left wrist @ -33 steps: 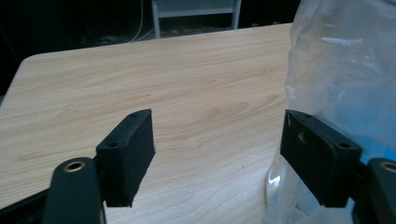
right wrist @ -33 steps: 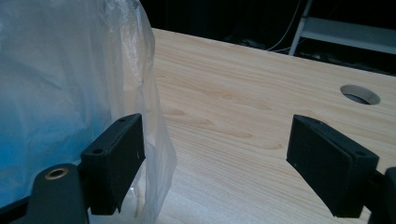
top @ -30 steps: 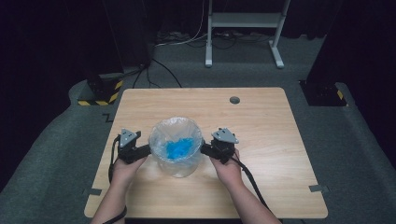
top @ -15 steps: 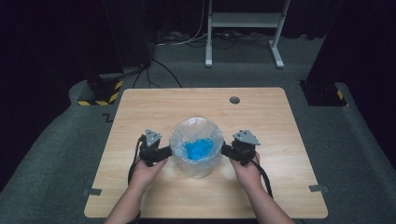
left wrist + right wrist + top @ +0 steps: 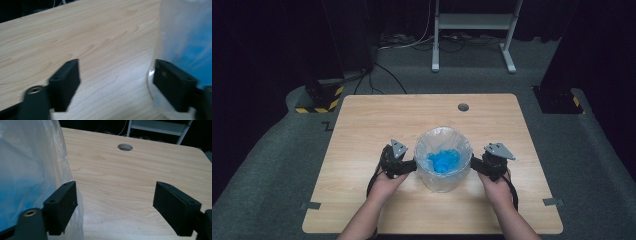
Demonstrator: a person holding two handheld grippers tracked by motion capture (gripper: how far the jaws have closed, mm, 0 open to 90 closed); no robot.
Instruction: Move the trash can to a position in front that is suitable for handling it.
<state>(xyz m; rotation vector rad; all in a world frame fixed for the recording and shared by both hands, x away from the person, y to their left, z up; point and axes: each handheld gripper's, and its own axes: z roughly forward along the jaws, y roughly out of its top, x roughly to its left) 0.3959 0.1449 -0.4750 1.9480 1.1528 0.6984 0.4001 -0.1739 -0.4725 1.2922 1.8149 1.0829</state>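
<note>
Clear plastic lines the bin [image 5: 444, 159], which stands upright on the wooden table [image 5: 362, 120], its mouth up, in the near middle part between your two hands. From above you can look into it: blue material [image 5: 443, 160] lies inside. The gripper views show this blue only as a blur through the plastic wall. Your left gripper [image 5: 408, 166] is just at the bin's left side, jaws wide apart, one jaw against the plastic, gripping nothing. Your right gripper [image 5: 476, 167] is at the right side, also spread, one jaw touching the plastic. The right gripper view shows the round hole [image 5: 125, 147] in the table beyond.
</note>
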